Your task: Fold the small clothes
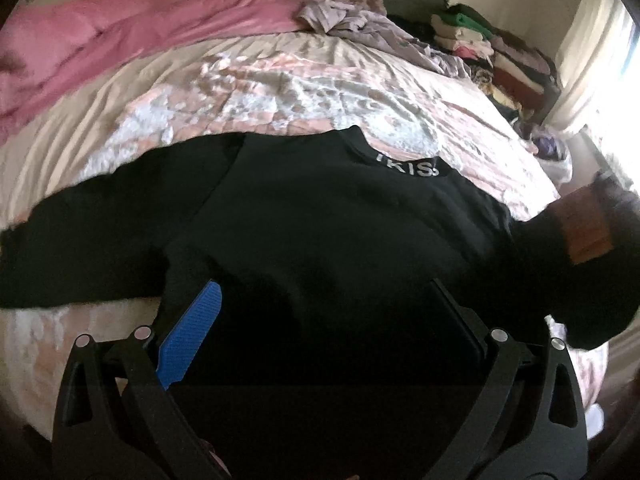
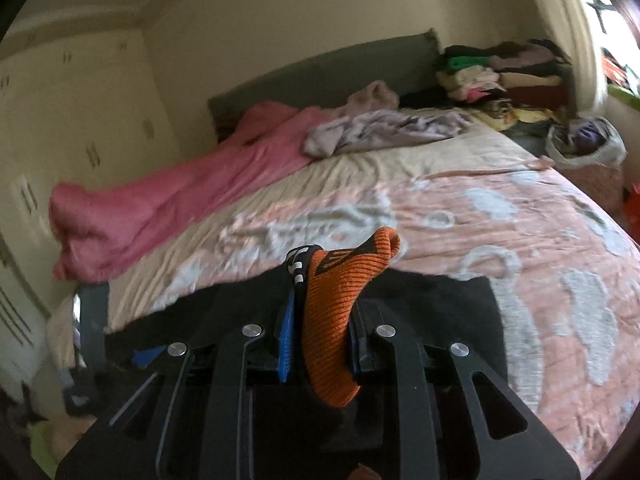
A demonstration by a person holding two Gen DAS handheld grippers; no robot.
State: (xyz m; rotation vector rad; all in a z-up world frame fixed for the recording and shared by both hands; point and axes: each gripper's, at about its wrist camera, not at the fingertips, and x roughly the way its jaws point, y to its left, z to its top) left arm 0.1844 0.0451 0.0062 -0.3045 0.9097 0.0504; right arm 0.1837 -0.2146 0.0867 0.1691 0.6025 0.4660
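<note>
White letters "KISS" on collar of black top [image 1: 304,232]; orange cuff [image 2: 340,300] lettering unreadable.

My left tongs [image 1: 320,320] stand wide apart over a black top [image 1: 320,232] spread across the bed [image 1: 280,92], mid-frame.

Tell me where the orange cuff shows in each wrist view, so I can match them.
Left wrist: the orange cuff sits at the far right edge, blurred, at the end of the black garment's sleeve.
Right wrist: bottom center, the orange cuff is clamped in the right gripper.
Shared landmark: the pink blanket, on the bed's left in both.
</note>
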